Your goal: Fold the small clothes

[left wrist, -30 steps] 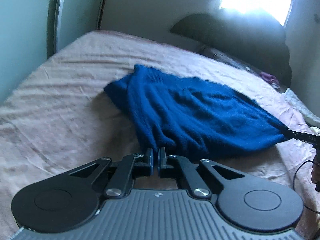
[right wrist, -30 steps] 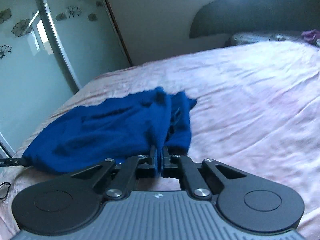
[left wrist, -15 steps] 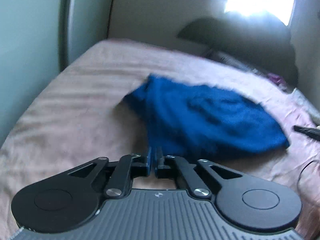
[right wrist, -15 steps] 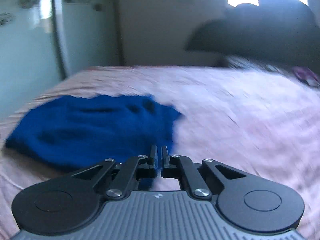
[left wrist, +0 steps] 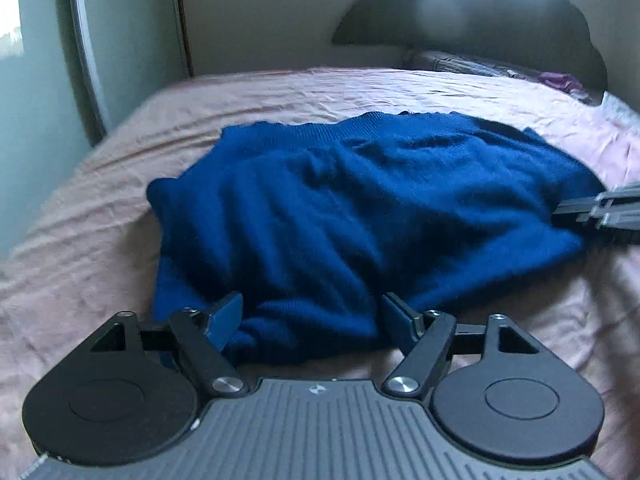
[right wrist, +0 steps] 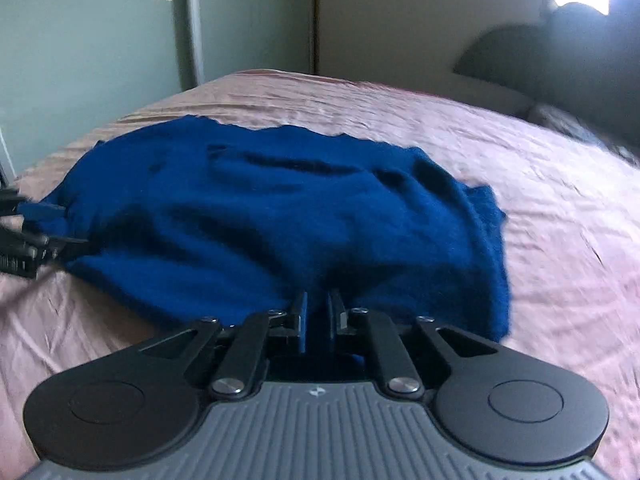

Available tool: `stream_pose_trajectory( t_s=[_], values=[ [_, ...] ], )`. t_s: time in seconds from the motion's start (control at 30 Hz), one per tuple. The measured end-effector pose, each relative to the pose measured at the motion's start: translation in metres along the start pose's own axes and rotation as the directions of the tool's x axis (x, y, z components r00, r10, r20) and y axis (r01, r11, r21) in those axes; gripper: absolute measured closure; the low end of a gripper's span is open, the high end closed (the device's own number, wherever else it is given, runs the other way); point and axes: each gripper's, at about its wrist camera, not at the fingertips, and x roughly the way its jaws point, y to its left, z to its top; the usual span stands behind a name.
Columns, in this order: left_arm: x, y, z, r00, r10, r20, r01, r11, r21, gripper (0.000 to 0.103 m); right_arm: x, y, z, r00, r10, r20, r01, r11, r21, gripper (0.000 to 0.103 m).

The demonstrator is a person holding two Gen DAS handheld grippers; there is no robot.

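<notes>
here the rumpled deep-blue knitted sweater [left wrist: 360,216] lies spread on the wrinkled pink bedsheet [left wrist: 100,208], folded over itself with its ribbed edge toward the far side of the bed. the left gripper [left wrist: 312,320] sits low and level just above the sheet, pointing across the bed, its two black fingers spread wide apart on either side of the sweater's near hem; the bunched cloth lies between them, and the left finger [left wrist: 224,320] touches the knit. the right gripper [right wrist: 318,312] is likewise low and aimed forward, its fingers drawn close together with a narrow gap that blue fabric fills, so it is pinching the sweater's near edge. from the left wrist view its tip [left wrist: 592,212] reaches in at the sweater's right corner. a dark curved headboard [left wrist: 460,16] stands behind, and a pale green glass wardrobe door [right wrist: 80,40] is at the left.
</notes>
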Motion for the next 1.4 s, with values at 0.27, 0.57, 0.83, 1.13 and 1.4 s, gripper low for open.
stream_pose_trajectory(
  t_s=[0.27,0.57,0.83,1.13,1.4],
  values=[
    [0.0,-0.009,0.001,0.998,0.057,-0.011,-0.058,0.997,-0.042,0.014,-0.013,0.031,0.014,0.993,-0.013,0.118,0.024,0.996,-0.089,0.018],
    [-0.002,-0.009,-0.002,0.997,0.071,-0.007,-0.071,0.997,-0.038,0.009,0.004,0.039,-0.001,0.996,-0.067,0.058,0.075,0.986,-0.147,0.018],
    [-0.01,-0.012,-0.003,0.996,0.083,0.013,-0.083,0.996,-0.011,0.009,-0.001,0.043,0.004,0.998,-0.052,0.047,0.061,0.978,-0.199,0.018],
    [-0.029,0.049,0.013,0.978,0.191,0.084,-0.179,0.976,-0.127,0.008,-0.029,0.084,0.014,0.968,-0.147,0.206,0.222,0.885,-0.409,0.018],
    [0.011,0.122,0.04,1.0,-0.025,-0.002,0.023,0.933,-0.358,0.006,-0.022,0.171,0.003,0.968,0.049,0.244,0.119,0.771,-0.626,0.018]
  ],
)
